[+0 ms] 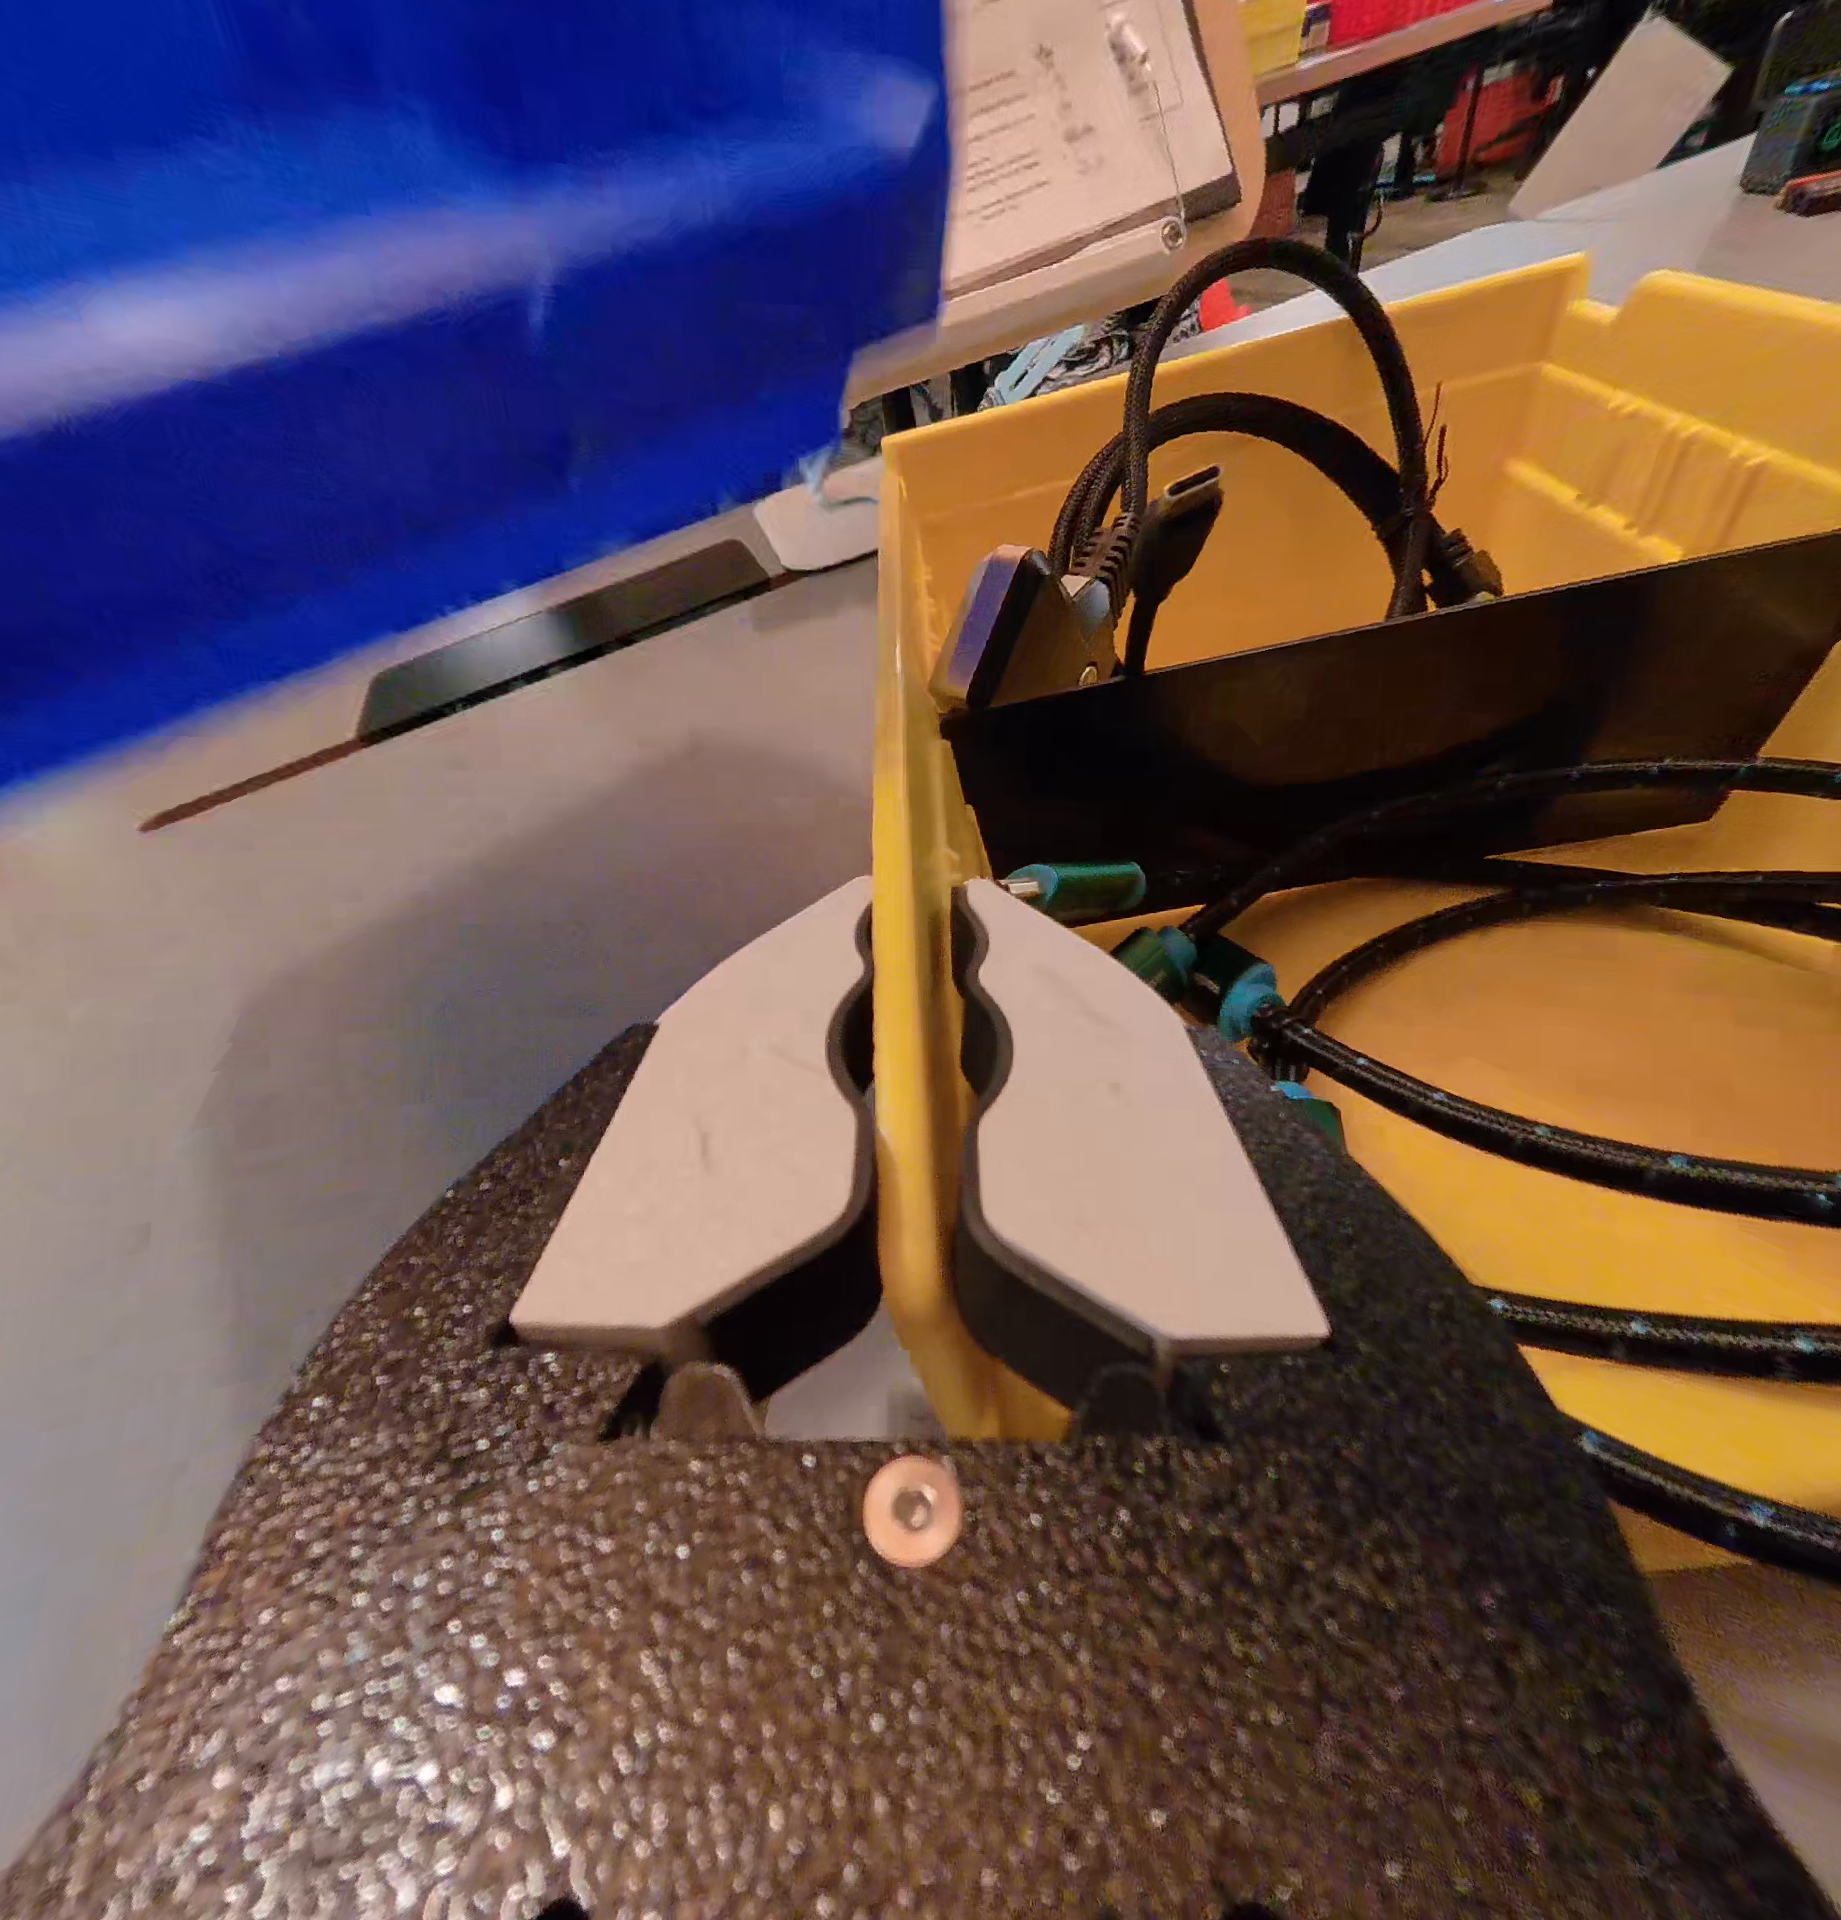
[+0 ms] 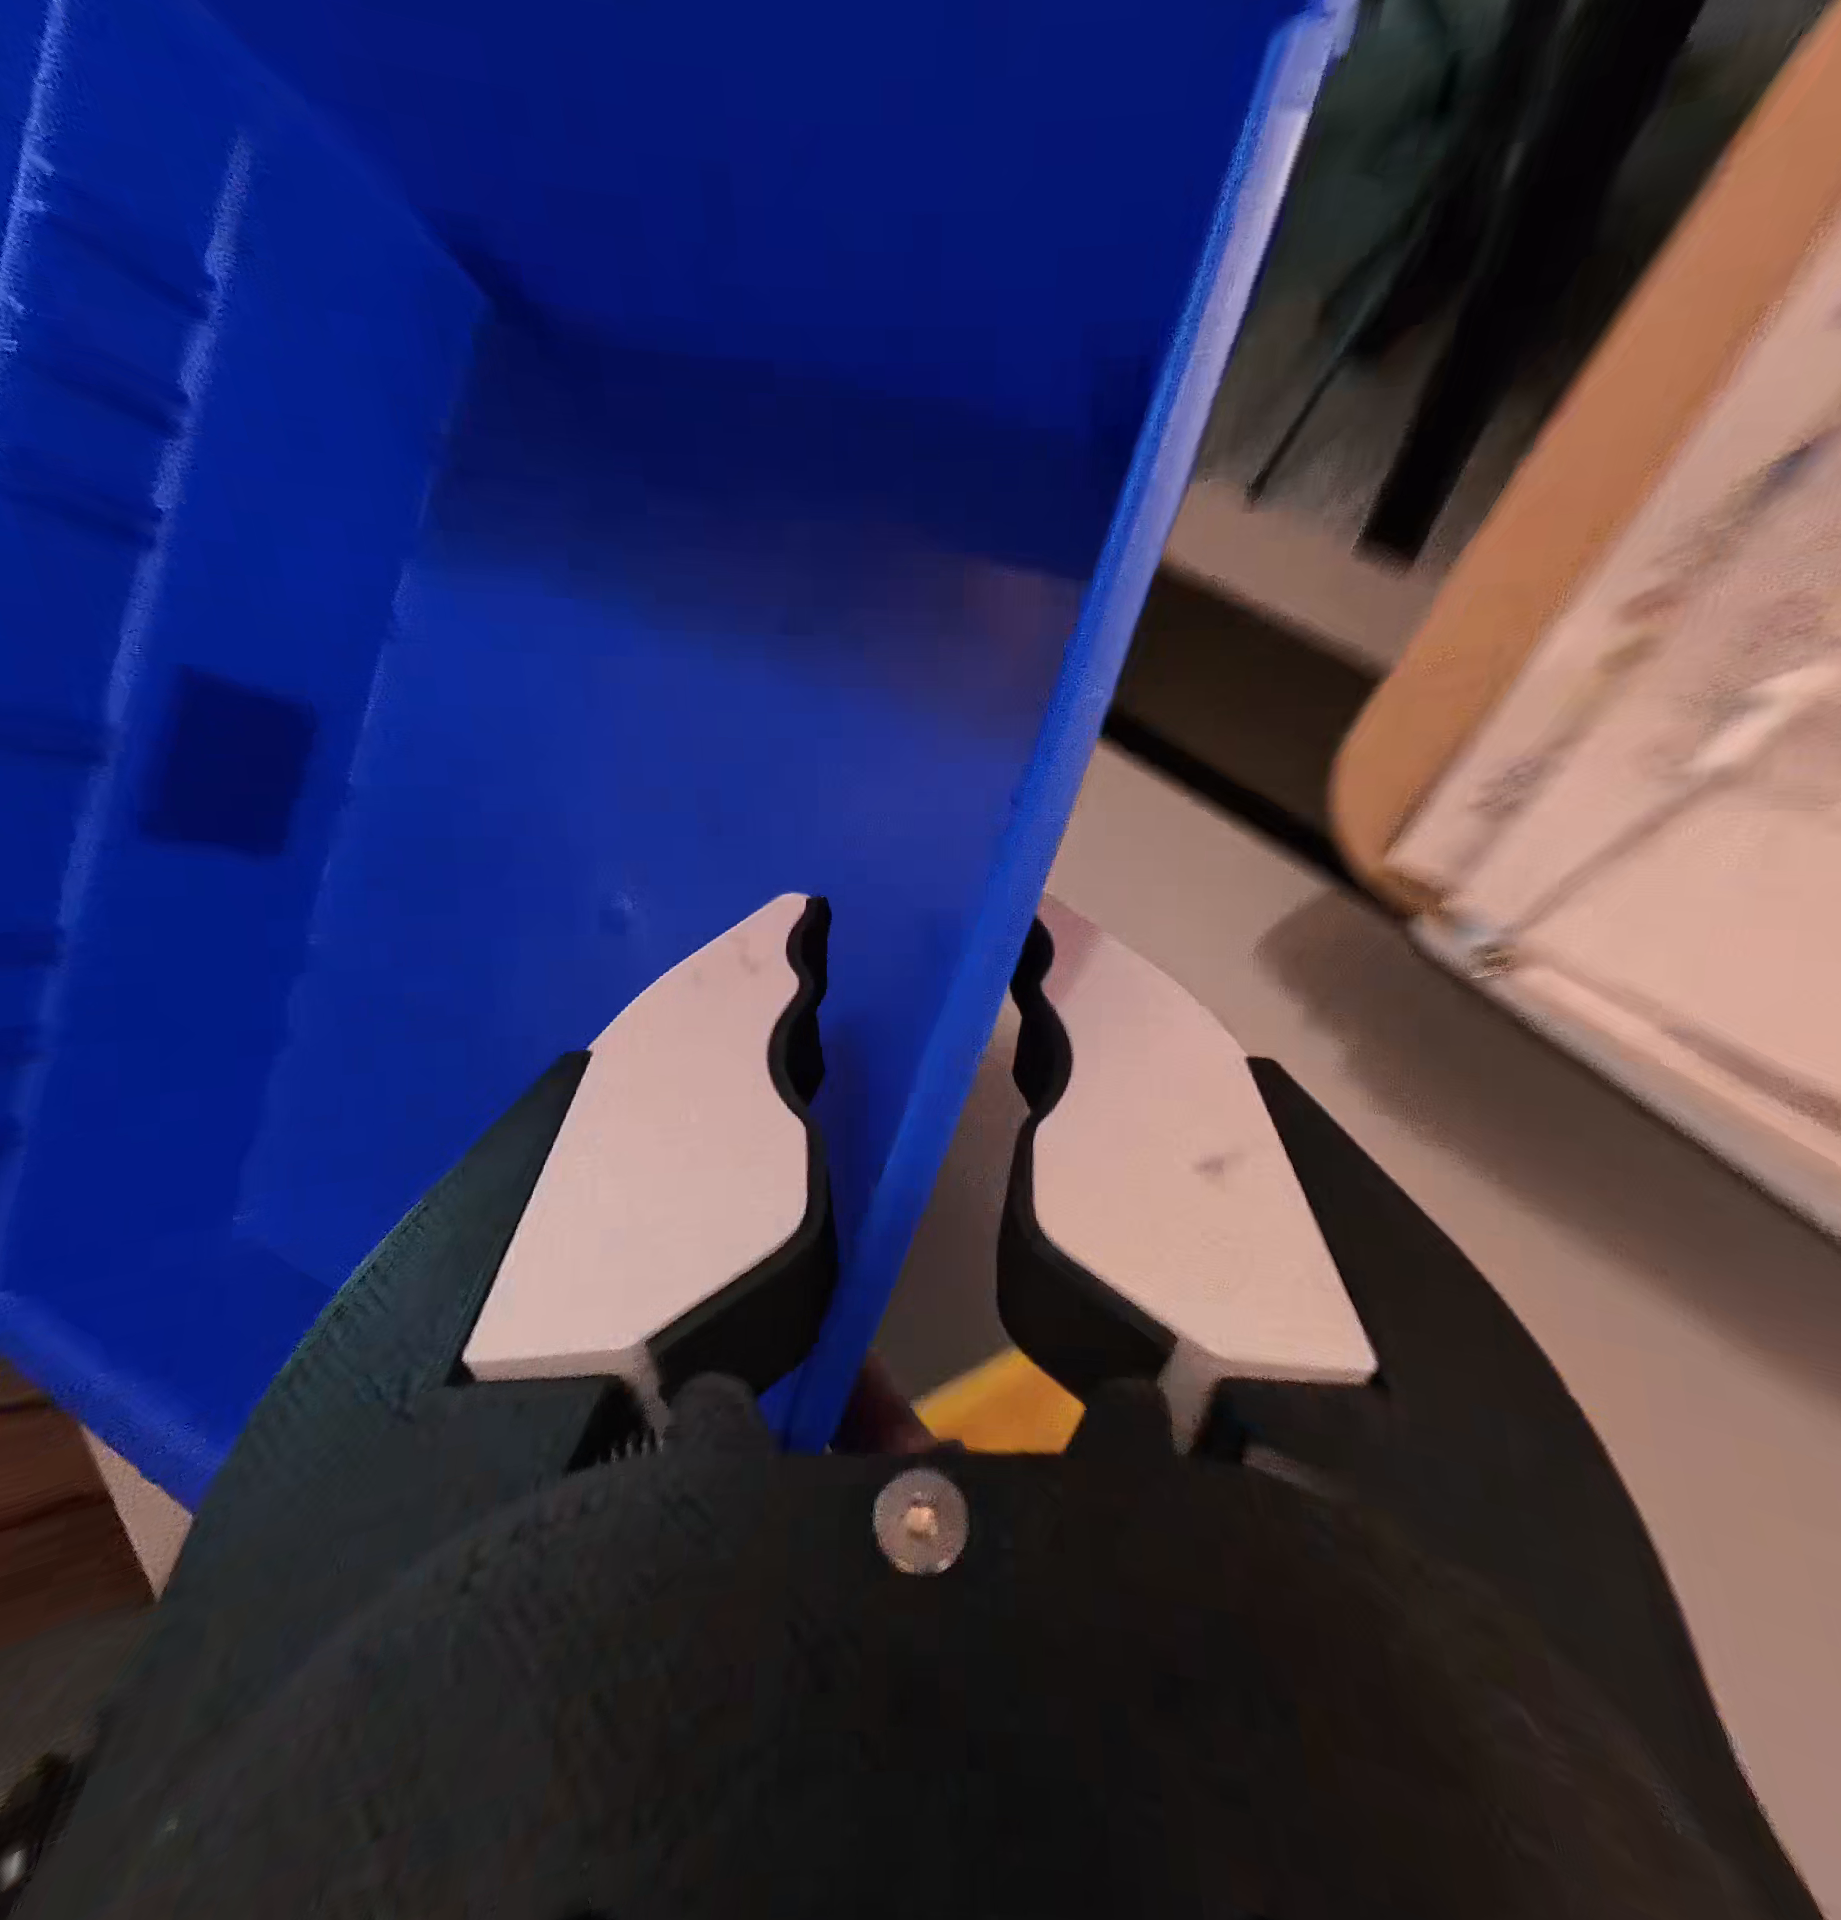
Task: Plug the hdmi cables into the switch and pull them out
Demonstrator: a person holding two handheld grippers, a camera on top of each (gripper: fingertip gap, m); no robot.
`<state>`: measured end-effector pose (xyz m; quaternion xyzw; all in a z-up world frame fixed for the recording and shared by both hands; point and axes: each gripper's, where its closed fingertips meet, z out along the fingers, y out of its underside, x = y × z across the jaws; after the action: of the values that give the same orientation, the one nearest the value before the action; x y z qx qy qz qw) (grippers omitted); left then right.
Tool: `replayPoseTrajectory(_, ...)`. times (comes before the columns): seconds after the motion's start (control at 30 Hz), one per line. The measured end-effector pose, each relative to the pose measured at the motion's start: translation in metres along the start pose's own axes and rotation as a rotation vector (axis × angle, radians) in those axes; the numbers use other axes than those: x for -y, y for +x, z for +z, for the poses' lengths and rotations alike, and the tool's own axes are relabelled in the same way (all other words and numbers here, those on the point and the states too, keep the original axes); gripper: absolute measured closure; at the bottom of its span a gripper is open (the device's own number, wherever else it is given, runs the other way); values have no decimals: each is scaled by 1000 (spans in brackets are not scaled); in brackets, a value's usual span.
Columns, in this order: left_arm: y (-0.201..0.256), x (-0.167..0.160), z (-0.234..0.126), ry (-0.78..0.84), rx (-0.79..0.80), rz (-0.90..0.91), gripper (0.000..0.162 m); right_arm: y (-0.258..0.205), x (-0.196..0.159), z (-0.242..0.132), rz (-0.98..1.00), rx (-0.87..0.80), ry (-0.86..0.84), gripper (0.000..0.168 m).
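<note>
Left gripper (image 1: 916, 914) clamps one yellow bin (image 1: 900, 644) wall | right gripper (image 2: 921, 925) straddles one blue bin (image 2: 1082, 707) wall, part-open

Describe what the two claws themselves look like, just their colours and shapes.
Both match. The left claw has two pale grey, curved fingers with black wavy inner pads, set in a rough, speckled black body with one silver screw. The right claw has the same pale fingers, black scalloped pads, a matte black ridged body and a silver screw. No cables, markings or sleeves show.
</note>
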<state>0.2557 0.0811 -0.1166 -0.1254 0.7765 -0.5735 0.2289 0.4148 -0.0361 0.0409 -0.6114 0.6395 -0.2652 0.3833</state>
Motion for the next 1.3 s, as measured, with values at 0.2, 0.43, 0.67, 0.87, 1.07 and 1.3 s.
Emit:
replayPoseTrajectory(0.2,-52,-15,-12,-25,68,-28,150,101,6,-170,-139,-173,259,135)
replayPoseTrajectory(0.43,-149,-47,-53,-79,332,-196,156,268,-192,-273,13,-332,57,133)
replayPoseTrajectory(0.67,-209,-62,-54,-89,418,-292,157,380,-342,-317,324,-362,-200,133)
replayPoseTrajectory(0.87,-223,-59,-28,-86,402,-311,157,423,-352,-311,328,-374,-253,134)
replayPoseTrajectory(1.07,-225,-55,-10,-88,429,-318,157,482,-335,-294,80,-628,-276,130)
replayPoseTrajectory(1.3,-225,-53,-3,-92,455,-322,157,481,-266,-338,-414,-1067,-292,122)
